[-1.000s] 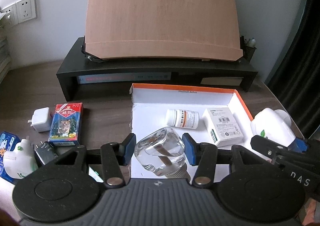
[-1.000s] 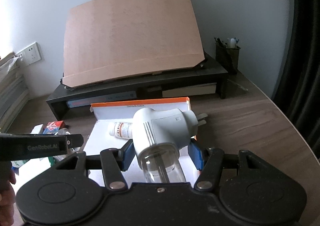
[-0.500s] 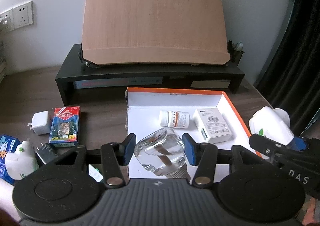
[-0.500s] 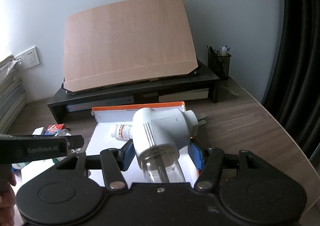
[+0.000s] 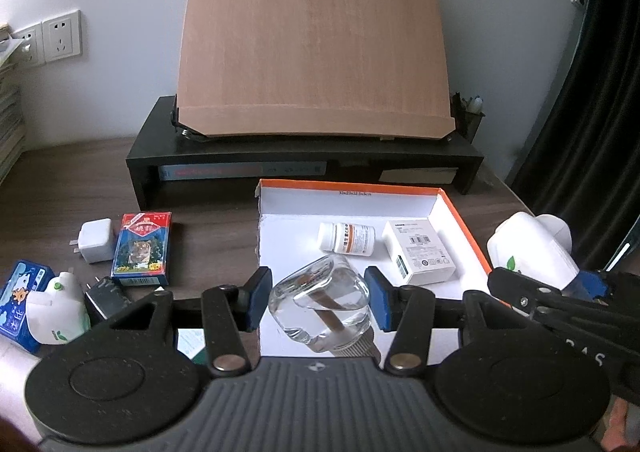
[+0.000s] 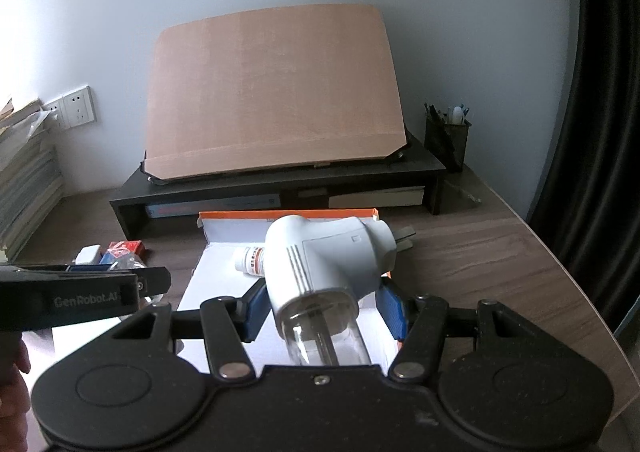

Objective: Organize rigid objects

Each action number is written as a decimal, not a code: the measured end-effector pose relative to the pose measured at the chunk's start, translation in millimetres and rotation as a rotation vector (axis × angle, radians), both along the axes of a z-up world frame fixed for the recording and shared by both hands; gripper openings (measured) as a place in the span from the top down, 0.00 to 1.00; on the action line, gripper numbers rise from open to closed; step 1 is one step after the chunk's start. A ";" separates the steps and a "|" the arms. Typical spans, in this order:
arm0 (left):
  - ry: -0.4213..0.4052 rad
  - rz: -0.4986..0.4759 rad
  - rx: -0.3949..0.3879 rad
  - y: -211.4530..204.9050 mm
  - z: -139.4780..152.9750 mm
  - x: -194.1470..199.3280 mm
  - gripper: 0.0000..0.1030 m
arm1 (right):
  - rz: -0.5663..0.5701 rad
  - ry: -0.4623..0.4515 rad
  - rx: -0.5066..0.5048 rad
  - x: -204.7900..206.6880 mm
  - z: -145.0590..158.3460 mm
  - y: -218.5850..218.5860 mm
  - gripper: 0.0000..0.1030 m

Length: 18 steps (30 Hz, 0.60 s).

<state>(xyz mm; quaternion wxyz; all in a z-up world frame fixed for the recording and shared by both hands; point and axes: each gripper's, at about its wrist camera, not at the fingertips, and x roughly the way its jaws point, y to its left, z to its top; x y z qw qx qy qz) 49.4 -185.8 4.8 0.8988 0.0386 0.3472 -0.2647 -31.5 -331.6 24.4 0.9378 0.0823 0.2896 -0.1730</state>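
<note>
Left gripper [image 5: 318, 302] clamps its blue pads on a clear glass refill bottle [image 5: 320, 306], a brown wick visible inside it and its threaded neck turned back toward the camera. Right gripper [image 6: 324, 310] grips a white plug-in vaporizer [image 6: 326, 262] with a clear bottle screwed in beneath, the blue pads pressed to its sides and its metal plug prongs pointing right. Both items hang above the near end of an open orange-rimmed box [image 5: 460, 212] with a white interior, set on a dark wooden desk [image 5: 60, 180].

Inside the box a white pill bottle [image 5: 347, 238] lies on its side, just beside a small white carton [image 5: 418, 252]. To the left of the box sit a red-and-blue pack of playing cards [image 5: 140, 248] and a white charger cube [image 5: 95, 240]; nearer the camera lie a black adapter [image 5: 106, 298], a second white vaporizer [image 5: 58, 308] with a green leaf mark, and a blue packet [image 5: 22, 300] at the edge.

Behind the box stands a black monitor riser [image 5: 304, 150] bearing a tilted brown board [image 5: 312, 48]. A black mesh pen holder [image 6: 446, 140] stands at the riser's right end, and white wall sockets [image 5: 60, 36] show on the left wall.
</note>
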 end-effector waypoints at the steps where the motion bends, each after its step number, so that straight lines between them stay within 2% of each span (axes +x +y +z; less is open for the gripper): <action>1: 0.000 0.000 0.002 -0.4 -0.4 -0.7 0.50 | 0.000 0.004 0.005 0.2 -0.3 -0.8 0.33; 18: 0.016 -0.001 0.007 -6.4 -7.3 2.0 0.50 | 0.007 0.036 0.019 13.1 -7.0 -11.4 0.33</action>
